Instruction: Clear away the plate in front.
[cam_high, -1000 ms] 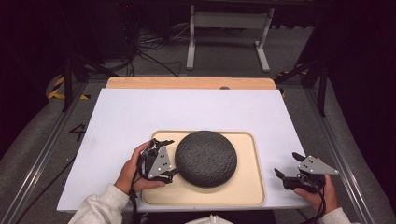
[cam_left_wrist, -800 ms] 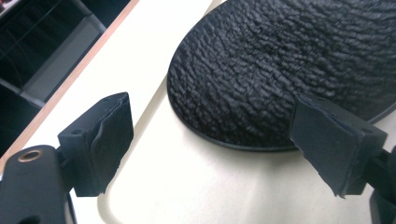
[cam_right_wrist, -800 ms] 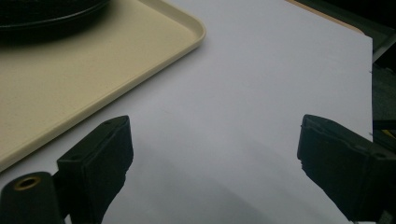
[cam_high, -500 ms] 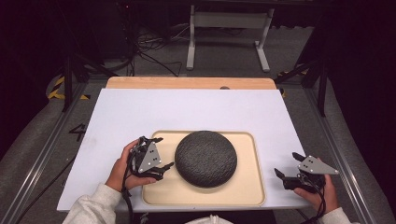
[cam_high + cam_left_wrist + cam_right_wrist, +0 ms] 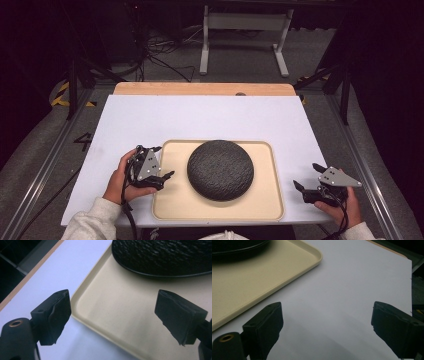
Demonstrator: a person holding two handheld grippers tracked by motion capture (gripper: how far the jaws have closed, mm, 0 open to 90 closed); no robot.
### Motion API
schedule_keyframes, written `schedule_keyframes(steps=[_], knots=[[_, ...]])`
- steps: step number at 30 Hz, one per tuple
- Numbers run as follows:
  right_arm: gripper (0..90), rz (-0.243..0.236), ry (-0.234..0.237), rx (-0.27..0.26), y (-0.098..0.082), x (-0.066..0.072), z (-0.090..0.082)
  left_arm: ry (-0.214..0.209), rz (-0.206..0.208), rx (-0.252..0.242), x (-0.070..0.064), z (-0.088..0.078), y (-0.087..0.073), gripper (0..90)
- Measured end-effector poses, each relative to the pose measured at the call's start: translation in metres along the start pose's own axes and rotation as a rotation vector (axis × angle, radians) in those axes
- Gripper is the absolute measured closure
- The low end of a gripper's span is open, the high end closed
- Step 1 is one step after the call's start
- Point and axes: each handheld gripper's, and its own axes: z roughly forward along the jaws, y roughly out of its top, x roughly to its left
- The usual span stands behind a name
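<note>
With its jaws spread empty, the left gripper [image 5: 162,167] is held over the tray's [image 5: 260,210] left rim, beside the black textured dome [image 5: 220,169]; the right gripper [image 5: 307,179], likewise open, is parked aside.

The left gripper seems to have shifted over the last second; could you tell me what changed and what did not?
The left gripper drew back leftward from the dark round object, which it was right up against a second ago. It now sits open over the tray's left edge, holding nothing. The object and tray stayed put, and the right gripper stayed open over the white table, right of the tray.
</note>
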Motion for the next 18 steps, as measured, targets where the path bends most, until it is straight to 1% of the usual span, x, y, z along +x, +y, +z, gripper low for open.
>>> schedule_keyframes(steps=[6, 14, 15, 18], knots=[[11.0, 0.000, -0.001, 0.000, 0.000, 0.000, 0.000, 0.019, -0.029, 0.007, 0.006, -0.005, -0.010, 14.7], [11.0, -0.002, 0.000, 0.001, 0.000, 0.000, 0.001, 0.028, -0.076, 0.020, 0.013, -0.012, -0.025, 14.8], [11.0, -0.001, 0.000, 0.001, 0.000, 0.000, 0.001, 0.022, -0.082, 0.018, 0.013, -0.013, -0.027, 14.9], [11.0, -0.001, 0.000, 0.002, 0.000, 0.000, 0.001, 0.024, -0.094, 0.022, 0.015, -0.015, -0.031, 15.3]])
